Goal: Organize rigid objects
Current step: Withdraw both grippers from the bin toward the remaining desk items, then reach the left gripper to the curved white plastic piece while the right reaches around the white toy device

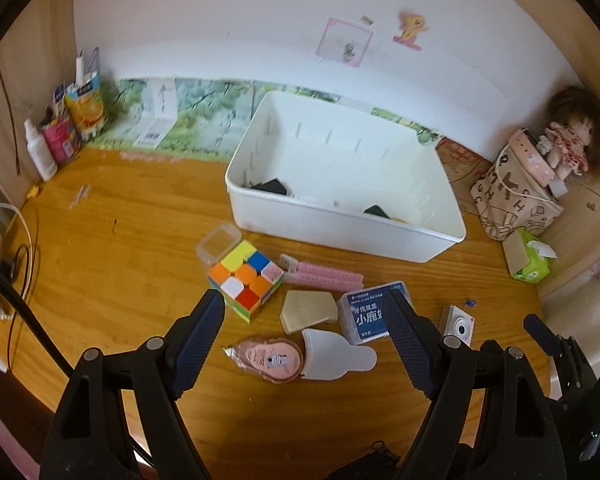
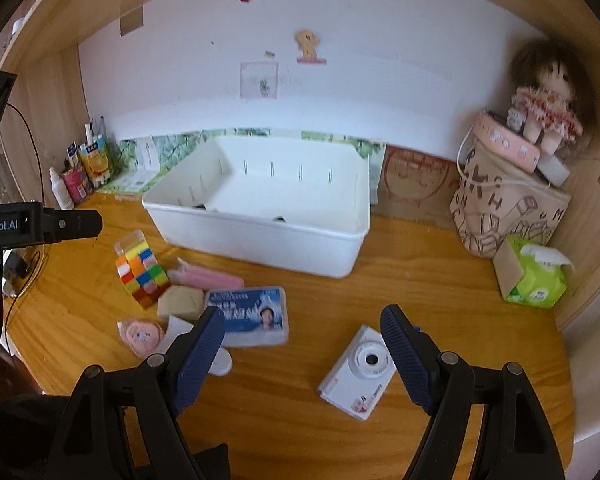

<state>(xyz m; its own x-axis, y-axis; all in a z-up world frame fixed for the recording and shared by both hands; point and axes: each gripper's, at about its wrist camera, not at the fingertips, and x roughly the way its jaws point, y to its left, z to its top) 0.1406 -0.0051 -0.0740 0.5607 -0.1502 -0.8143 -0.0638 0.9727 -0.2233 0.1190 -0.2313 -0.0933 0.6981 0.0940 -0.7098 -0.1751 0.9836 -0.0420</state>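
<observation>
A white bin [image 1: 340, 224] stands at the back of the wooden desk, also in the right wrist view [image 2: 260, 240]; dark items lie inside. In front of it lie a colour cube [image 1: 246, 280], a pink comb [image 1: 324, 276], a beige block [image 1: 308, 310], a blue floss box [image 1: 368, 316], a pink tape dispenser [image 1: 272, 360], a white flat piece [image 1: 336, 356] and a white toy camera [image 2: 360, 372]. My left gripper [image 1: 304, 308] is open above the pile, empty. My right gripper [image 2: 302, 320] is open, empty, with the camera just inside its right finger [image 2: 404, 352].
Bottles and cartons [image 1: 68, 128] stand at the back left corner. A printed bag [image 2: 504, 208] with a doll [image 2: 548, 96] and a green tissue pack [image 2: 532, 276] sit at the right. Cables [image 1: 4, 240] lie at the left edge. The left gripper shows in the right wrist view [image 2: 76, 224].
</observation>
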